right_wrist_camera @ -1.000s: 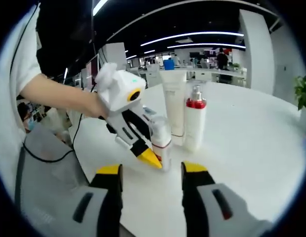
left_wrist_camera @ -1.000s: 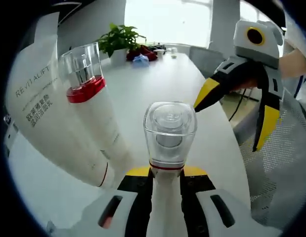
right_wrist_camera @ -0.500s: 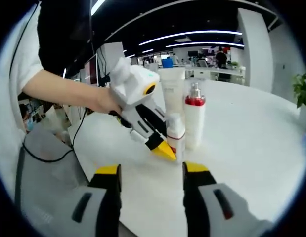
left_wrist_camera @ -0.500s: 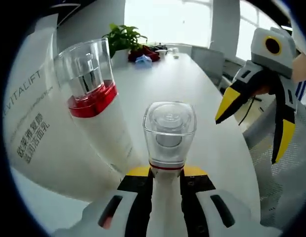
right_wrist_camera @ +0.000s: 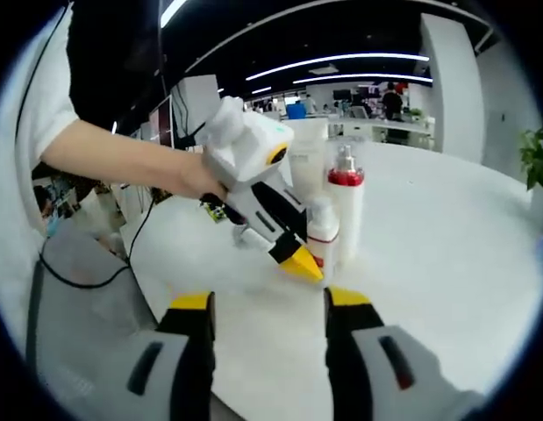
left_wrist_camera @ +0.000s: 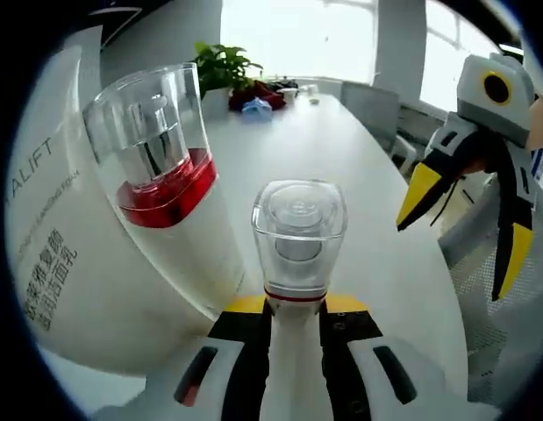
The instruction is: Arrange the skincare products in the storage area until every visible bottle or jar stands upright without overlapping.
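A small white bottle [left_wrist_camera: 299, 230] with a clear cap and a thin red band stands upright between the jaws of my left gripper [left_wrist_camera: 293, 307], which is shut on it. Close on its left are a taller white bottle [left_wrist_camera: 161, 180] with a red collar and a big white tube [left_wrist_camera: 56, 263]. In the right gripper view the left gripper [right_wrist_camera: 299, 260] holds the small bottle [right_wrist_camera: 325, 230] against the front of the taller bottle [right_wrist_camera: 345, 206], with the tube [right_wrist_camera: 306, 149] behind. My right gripper [right_wrist_camera: 269, 303] is open and holds nothing; it also hangs at the right [left_wrist_camera: 460, 230].
The white table [right_wrist_camera: 446, 228] stretches far back. A potted plant [left_wrist_camera: 220, 63] and small items [left_wrist_camera: 253, 95] sit at its far end. A grey mesh chair [right_wrist_camera: 78, 289] stands at the near table edge, and a person's arm [right_wrist_camera: 113, 162] reaches in.
My left gripper has carried the small bottle closer to the taller bottle and the tube, which now loom larger on its left. The right gripper stays open and has drawn back slightly.
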`<action>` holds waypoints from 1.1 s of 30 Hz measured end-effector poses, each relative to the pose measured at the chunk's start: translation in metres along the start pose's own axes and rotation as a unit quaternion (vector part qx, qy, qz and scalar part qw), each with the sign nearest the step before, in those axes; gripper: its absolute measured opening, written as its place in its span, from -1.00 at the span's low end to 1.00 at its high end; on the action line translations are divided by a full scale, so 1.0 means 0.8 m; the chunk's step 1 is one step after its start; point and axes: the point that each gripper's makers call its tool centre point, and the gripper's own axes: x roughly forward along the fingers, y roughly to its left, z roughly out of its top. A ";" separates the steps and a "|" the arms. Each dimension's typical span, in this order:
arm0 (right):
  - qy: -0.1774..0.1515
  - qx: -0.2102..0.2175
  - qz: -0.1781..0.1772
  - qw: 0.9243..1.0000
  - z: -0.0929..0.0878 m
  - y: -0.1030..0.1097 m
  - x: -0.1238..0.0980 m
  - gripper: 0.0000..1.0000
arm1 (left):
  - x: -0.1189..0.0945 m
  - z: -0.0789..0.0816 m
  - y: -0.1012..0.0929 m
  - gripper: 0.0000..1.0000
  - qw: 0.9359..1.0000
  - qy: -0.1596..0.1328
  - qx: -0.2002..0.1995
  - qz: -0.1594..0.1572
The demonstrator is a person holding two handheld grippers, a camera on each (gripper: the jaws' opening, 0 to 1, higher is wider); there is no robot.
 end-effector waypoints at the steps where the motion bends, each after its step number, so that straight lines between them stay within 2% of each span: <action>1: 0.000 0.000 0.000 1.000 0.000 0.000 0.000 0.00 | 0.000 0.000 0.000 -0.65 1.000 0.000 0.000 0.000; 14: 0.002 0.002 0.001 1.000 -0.002 0.000 0.001 0.02 | 0.000 -0.009 -0.001 -0.62 1.000 0.017 -0.001 0.002; 33: 0.002 -0.007 -0.003 1.000 0.002 -0.001 0.000 0.12 | -0.022 -0.023 -0.007 -0.51 0.999 0.033 -0.013 0.014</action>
